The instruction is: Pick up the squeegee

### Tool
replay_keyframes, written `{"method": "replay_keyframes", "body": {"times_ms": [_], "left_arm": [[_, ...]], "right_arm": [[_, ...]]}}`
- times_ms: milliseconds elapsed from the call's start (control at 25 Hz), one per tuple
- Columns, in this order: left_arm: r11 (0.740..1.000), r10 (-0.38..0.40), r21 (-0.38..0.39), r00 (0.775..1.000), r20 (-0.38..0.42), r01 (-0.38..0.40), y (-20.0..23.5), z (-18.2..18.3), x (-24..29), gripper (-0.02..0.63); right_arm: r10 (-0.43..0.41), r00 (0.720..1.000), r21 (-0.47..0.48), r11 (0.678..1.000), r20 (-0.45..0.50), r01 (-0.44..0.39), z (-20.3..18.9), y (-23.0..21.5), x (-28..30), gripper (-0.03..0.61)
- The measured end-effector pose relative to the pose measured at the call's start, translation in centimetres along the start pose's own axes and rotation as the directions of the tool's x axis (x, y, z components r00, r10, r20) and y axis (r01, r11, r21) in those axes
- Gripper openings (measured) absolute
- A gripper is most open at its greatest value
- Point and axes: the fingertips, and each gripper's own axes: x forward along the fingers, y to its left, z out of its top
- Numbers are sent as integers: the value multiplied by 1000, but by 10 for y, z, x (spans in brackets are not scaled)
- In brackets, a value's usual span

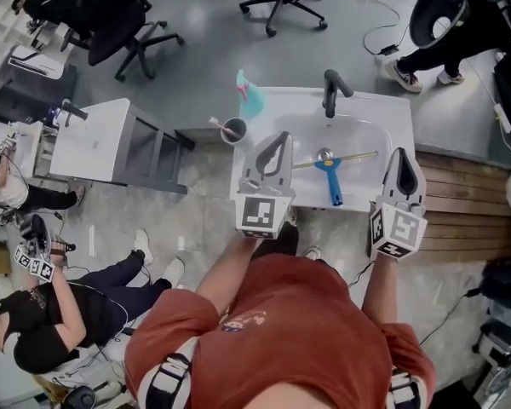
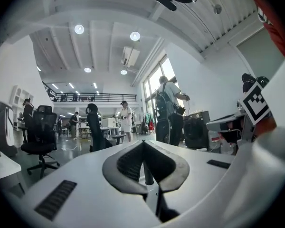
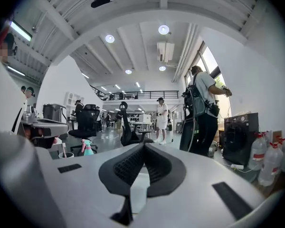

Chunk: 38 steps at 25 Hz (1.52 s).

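I see a person in a red shirt (image 1: 272, 331) standing at the near edge of a white sink (image 1: 383, 109), with a gripper in each hand. The squeegee (image 1: 332, 181) lies in the basin with nothing touching it. Its blue handle points back toward the person, and its long blade runs left to right across the handle's far end. It rests between the two grippers, apart from both.

The left gripper (image 1: 280, 139) is clenched, its dark ribbed pads (image 2: 128, 163) meeting at the tip with nothing between them. The right gripper (image 1: 402, 153) is clenched too, its pads (image 3: 128, 165) tip to tip and empty.

Each gripper carries a cube printed with black-and-white square markers. The small print on the shirt's chest is too small to read.

A black faucet (image 1: 332, 92) stands at the far side of the basin. To the left of it are a teal spray bottle (image 1: 251, 96) and a cup (image 1: 234, 130) holding a toothbrush
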Motion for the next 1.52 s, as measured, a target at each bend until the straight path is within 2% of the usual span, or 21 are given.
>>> {"method": "replay_keyframes", "body": {"times_ms": [240, 400, 480, 560, 720, 920, 1040, 1120, 1360, 1520], "left_arm": [[999, -30, -29, 997, -68, 28, 20, -46, 37, 17], [998, -40, -54, 991, -128, 33, 39, -91, 61, 18], [996, -51, -75, 983, -174, 38, 45, -116, 64, 18], [997, -56, -59, 974, -218, 44, 51, -141, 70, 17], [996, -68, -72, 963, -261, 50, 61, -177, 78, 17], [989, -121, -113, 945, -303, 90, 54, -207, 75, 17], [985, -141, -143, 942, -306, 101, 56, -219, 77, 17], [981, -151, -166, 939, -309, 103, 59, -228, 83, 17], [973, -178, -200, 932, -316, 118, 67, -256, 89, 17], [972, -198, -184, 924, -326, 143, 72, -267, 93, 17]], "right_arm": [[36, 994, 3, 999, -99, -36, -44, 23, 50, 8], [51, 987, 12, 999, -155, -50, -74, 38, 81, 8], [62, 975, 13, 998, -213, -61, -95, 46, 86, 8], [71, 962, 10, 997, -265, -71, -117, 53, 96, 9], [77, 936, 31, 997, -342, -70, -158, 71, 107, 11], [119, 865, 35, 992, -487, -117, -213, 98, 108, 52], [151, 786, 29, 985, -600, -167, -246, 115, 108, 110], [158, 744, 22, 982, -649, -188, -265, 123, 110, 135], [156, 669, 32, 981, -726, -194, -304, 136, 113, 161], [158, 627, 40, 979, -763, -198, -321, 145, 115, 176]]}}
